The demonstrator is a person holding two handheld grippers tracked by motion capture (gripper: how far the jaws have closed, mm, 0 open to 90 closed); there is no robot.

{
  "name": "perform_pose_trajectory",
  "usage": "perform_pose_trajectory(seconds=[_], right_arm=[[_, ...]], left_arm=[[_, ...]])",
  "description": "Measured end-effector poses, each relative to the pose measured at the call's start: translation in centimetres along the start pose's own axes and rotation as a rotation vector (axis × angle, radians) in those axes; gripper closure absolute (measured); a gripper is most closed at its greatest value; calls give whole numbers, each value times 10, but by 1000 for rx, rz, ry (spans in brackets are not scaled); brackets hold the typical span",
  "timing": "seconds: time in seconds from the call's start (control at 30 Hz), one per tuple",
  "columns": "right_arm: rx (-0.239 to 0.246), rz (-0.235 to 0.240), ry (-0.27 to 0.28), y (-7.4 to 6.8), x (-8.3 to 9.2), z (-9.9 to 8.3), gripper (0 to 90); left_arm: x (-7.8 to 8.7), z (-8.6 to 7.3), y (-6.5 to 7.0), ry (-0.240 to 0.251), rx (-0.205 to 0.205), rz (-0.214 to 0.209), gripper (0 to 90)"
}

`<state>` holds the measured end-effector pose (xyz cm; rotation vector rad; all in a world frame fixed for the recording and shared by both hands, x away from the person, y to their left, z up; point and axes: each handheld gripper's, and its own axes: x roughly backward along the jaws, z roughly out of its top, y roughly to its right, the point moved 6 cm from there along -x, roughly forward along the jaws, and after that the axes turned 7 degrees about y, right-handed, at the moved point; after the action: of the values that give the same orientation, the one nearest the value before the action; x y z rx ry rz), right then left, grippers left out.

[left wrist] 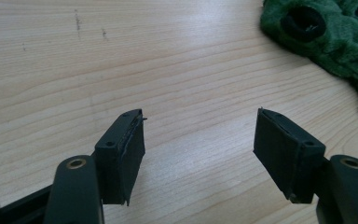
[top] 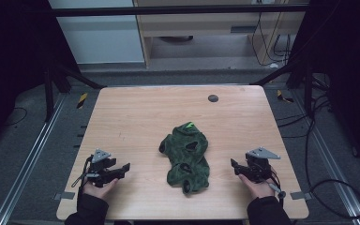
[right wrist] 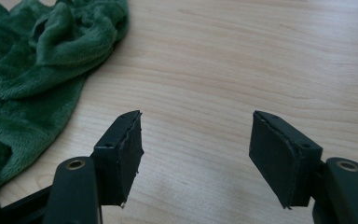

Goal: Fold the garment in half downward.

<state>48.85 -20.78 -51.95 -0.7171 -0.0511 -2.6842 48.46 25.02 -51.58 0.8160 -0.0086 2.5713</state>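
- The crumpled green fleece garment (top: pixel 186 158) sits on the wooden table (top: pixel 136 117), toward the near edge, roughly centred.
- left gripper (top: pixel 122 169) is to the garment's left, well clear of it, jaws spread wide with only bare wood between them.
- right gripper (top: pixel 235 167) is off to the garment's right, near but not touching, jaws wide apart too, nothing in them.

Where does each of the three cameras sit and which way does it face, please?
High view: above the person's side, looking forward and down on the wooden table; both hands, left gripper and right gripper show.
Left gripper view: rides the left gripper, looking along its open jaws over bare wood toward the green plush garment.
Right gripper view: rides the right gripper, open jaws, garment at its left.
Shared: all views show the garment and the tabletop.
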Motion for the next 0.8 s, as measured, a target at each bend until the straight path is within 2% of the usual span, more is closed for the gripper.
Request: perform_pose_trajectory(seconds=[0.1, 0.23, 0.37, 0.47, 0.53, 0.67, 0.8], right_arm=[[-10, 12, 5, -2, 2, 1, 348], [-10, 31, 39, -5, 5, 7, 367], [-3, 64, 38, -9, 6, 11, 369], [-16, 76, 47, -8, 8, 15, 373], [-30, 90, 52, -7, 9, 18, 377], [-26, 95, 52, -7, 8, 24, 377], [-16, 103, 60, -9, 7, 35, 376]], left_arm=[[1, 1, 3, 4, 2, -4, 331], [4, 4, 9, 17, -6, -19, 336], [7, 11, 14, 38, -30, -30, 339], [6, 15, 16, 43, -32, -33, 340], [6, 24, 19, 59, -42, -39, 338], [5, 28, 22, 60, -53, -43, 336], [2, 31, 28, 55, -62, -70, 336]])
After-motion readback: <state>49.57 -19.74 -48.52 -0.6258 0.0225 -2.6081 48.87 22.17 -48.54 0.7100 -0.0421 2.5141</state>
